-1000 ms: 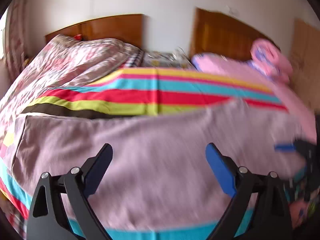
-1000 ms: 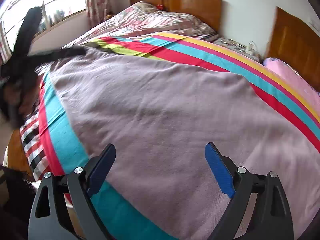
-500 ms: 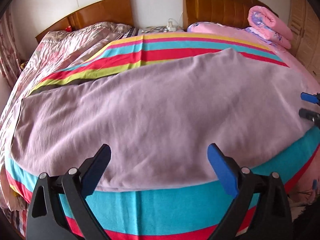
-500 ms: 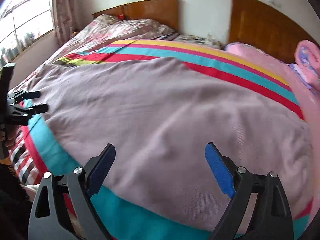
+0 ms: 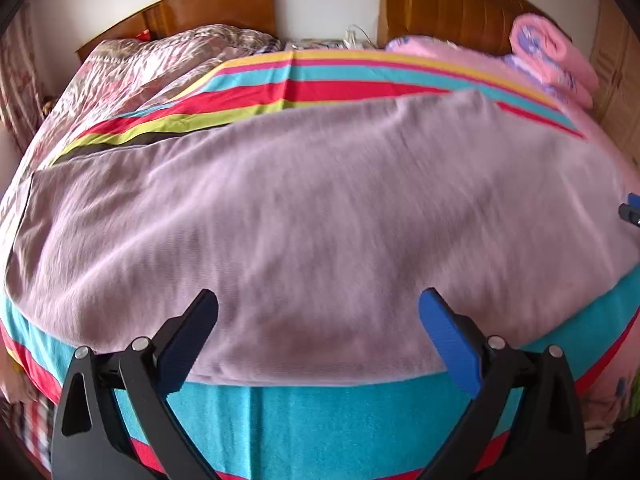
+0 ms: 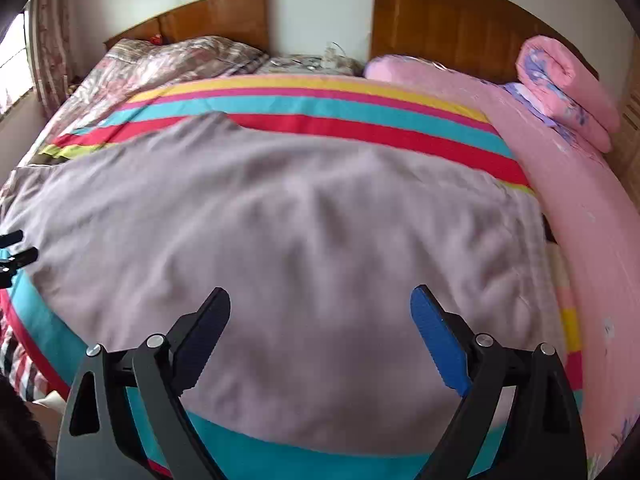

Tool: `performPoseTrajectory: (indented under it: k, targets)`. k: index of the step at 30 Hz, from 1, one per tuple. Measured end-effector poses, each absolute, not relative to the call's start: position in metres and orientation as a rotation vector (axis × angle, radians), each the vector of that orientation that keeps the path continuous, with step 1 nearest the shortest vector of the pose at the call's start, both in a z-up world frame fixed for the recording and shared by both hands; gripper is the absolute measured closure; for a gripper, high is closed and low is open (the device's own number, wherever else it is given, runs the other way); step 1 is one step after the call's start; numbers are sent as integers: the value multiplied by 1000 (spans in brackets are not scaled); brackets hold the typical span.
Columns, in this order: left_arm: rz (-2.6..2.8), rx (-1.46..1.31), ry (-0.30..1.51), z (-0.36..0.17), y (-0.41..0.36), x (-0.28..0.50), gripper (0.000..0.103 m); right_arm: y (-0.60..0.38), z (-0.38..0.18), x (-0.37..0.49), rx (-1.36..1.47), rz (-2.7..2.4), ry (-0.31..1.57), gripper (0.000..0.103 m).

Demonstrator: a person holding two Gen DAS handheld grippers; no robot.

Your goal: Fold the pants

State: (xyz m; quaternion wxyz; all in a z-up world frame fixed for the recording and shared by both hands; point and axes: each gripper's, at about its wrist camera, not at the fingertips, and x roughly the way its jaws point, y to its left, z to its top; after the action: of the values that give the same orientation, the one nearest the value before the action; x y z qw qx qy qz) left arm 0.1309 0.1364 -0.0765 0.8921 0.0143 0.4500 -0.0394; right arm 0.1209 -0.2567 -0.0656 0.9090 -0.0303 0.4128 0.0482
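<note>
Two wooden headboards (image 6: pixel 216 16) back the striped blanket (image 6: pixel 320 112) (pants (image 6: pixel 280 220) atop).

I see open air above the flat mauve pants (image 5: pixel 320 208) across the striped blanket (image 5: pixel 328 412), so either gripper can pass freely there. At the far side, a rumpled floral quilt (image 6: pixel 168 64) and a rolled pink blanket (image 6: pixel 564 88) rise as obstacles before the headboards (image 6: pixel 460 20).
</note>
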Motion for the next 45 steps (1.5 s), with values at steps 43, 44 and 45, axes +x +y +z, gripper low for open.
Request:
performPoseTrajectory:
  k: [43,44,45]
  targets:
    - [416,-826,567,-79,485,97,78,120,-99,190,-333,807,859,14]
    - [424,-809,570,-79,484,98,80,119,-99,192,-348,787,867,14]
    - [430,-795,573,-78,483,99,80,118,-101,193,-366,768,862,14]
